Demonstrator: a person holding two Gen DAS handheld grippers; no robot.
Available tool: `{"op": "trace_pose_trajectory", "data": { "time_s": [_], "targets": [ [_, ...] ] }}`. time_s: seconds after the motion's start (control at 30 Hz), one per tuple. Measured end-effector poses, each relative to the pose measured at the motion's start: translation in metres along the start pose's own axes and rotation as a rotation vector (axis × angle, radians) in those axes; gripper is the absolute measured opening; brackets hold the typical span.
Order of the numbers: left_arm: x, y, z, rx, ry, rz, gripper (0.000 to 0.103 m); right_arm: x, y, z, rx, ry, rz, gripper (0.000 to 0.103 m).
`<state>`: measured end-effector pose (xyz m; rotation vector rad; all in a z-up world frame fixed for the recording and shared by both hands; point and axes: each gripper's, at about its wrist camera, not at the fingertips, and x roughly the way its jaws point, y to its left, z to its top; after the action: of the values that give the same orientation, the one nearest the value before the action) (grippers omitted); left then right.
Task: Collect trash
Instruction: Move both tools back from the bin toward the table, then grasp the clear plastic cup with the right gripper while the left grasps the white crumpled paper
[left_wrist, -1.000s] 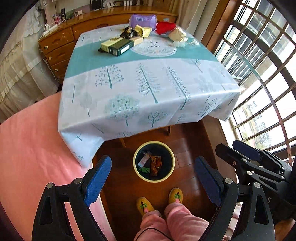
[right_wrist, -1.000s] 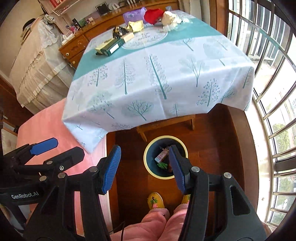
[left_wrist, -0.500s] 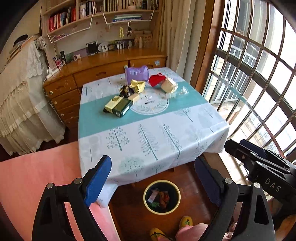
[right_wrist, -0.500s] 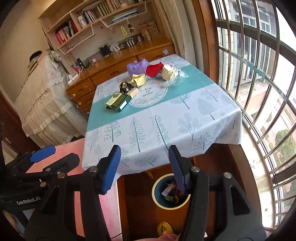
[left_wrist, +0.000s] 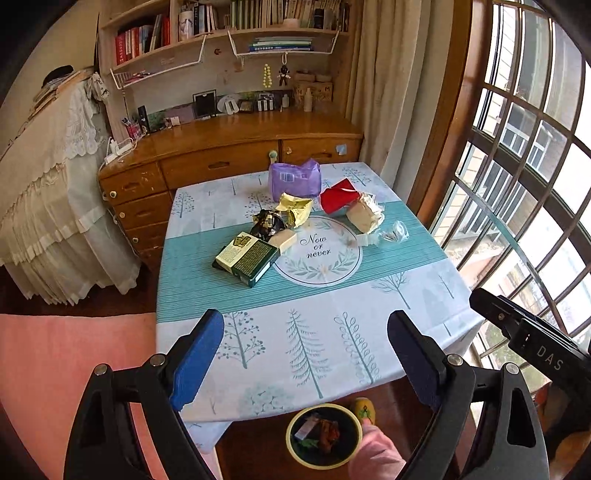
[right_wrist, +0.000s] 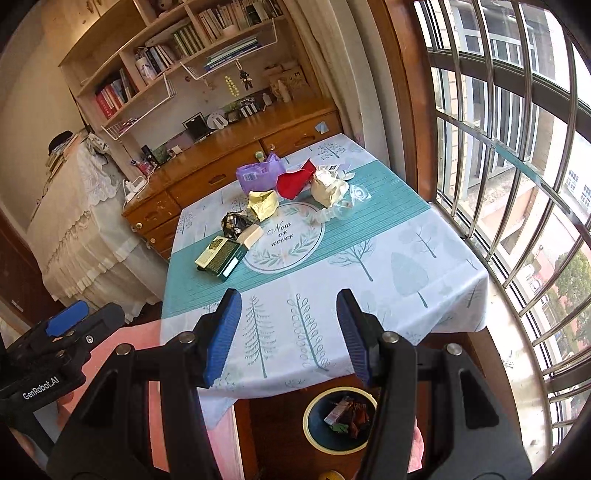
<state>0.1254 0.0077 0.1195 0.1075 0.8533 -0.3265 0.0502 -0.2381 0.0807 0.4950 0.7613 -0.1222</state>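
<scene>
Left gripper (left_wrist: 306, 358): jaws wide apart, nothing held. Right gripper (right_wrist: 288, 332): jaws parted, nothing held. Both hover above the table (left_wrist: 424, 295).

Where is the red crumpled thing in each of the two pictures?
Left wrist view: the red crumpled wrapper lies on the far part of the table, right of centre, just right of the purple bag.
Right wrist view: the red crumpled wrapper sits near the middle of the picture, upper half, again right of the purple bag.
Shared landmark: the round "Now or never" print on the tablecloth, just in front of it.
</scene>
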Motion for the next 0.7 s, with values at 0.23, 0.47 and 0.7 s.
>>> {"op": "trace_pose_trajectory", "data": {
  "time_s": [0.23, 0.47, 0.7],
  "targets": [
    [0.140, -0.039, 0.073, -0.035, 0.174, 0.032, 0.074, 0.151, -0.069, 0.074, 0.087, 0.095, 0.013, 0.051],
    [0.266, -0.097, 0.135, -0.009, 0.296, 0.058, 0.074, 0.287, -0.144, 0.124, 0.193, 0.249, 0.039, 0.051],
    [0.327, -0.111, 0.171, -0.061, 0.345, 0.064, 0.074, 0.379, -0.155, 0.135, 0.212, 0.333, 0.098, 0.051]
  ]
}}
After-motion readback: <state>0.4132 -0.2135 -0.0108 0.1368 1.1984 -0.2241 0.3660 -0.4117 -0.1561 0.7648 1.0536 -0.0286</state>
